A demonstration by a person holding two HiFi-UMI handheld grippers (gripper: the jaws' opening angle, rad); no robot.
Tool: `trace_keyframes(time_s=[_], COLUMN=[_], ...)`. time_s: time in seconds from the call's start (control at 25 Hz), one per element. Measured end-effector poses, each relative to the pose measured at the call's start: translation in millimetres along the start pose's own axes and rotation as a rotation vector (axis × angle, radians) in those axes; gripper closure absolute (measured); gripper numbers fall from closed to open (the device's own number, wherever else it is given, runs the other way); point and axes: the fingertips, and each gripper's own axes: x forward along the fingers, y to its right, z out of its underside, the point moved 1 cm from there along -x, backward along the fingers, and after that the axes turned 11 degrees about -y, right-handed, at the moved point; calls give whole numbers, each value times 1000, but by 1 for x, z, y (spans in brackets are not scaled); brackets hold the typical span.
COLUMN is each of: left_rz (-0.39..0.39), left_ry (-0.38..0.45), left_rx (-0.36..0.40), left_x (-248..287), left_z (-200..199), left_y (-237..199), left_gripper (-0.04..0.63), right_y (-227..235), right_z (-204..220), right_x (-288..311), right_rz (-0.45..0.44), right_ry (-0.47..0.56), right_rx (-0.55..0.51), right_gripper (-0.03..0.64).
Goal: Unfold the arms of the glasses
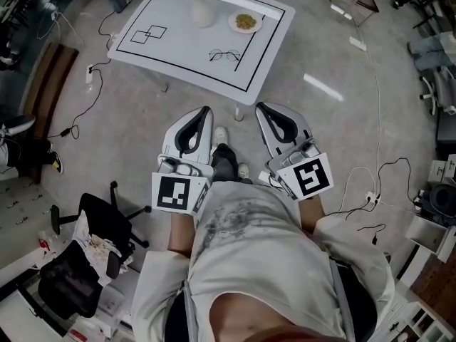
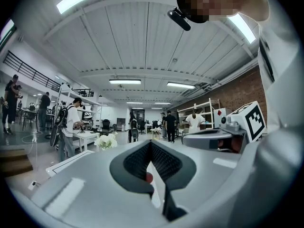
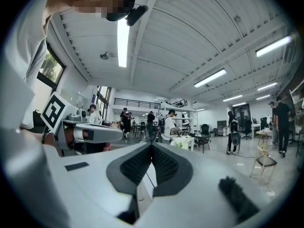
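Observation:
The thin-framed glasses [image 1: 224, 55] lie on the low white table [image 1: 274, 20], inside its black outline, and I cannot tell whether their arms are folded. I stand well short of the table and hold both grippers close to my body, aimed towards it. My left gripper [image 1: 206, 110] is shut with nothing between its jaws. Its black pads meet at the tip in the left gripper view [image 2: 151, 142]. My right gripper [image 1: 259, 106] is also shut and holds nothing, and its pads touch in the right gripper view [image 3: 152, 146]. Neither gripper view shows the glasses.
A white vase of flowers [image 1: 202, 7] and a plate of food [image 1: 246, 22] stand on the table's far side. Cables [image 1: 85, 105] run over the grey floor. A black office chair [image 1: 96, 219] is at my left. Several people stand in the room behind.

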Motion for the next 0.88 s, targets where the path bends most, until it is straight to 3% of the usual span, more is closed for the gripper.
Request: trace_keyframes(time_s=[0.56,0.88], left_rz=[40,110], left_ry=[-28,-62], left_rx=[-6,-12], left_x=[86,131], left_z=[-10,-3], left_y=[-66,-105], left_gripper=[586,586], right_y=[59,87], right_z=[-3,2], right_x=[86,137], right_rz=[38,70], right_ry=[-49,-109], right_rx=[17,24], right_gripper=[601,601])
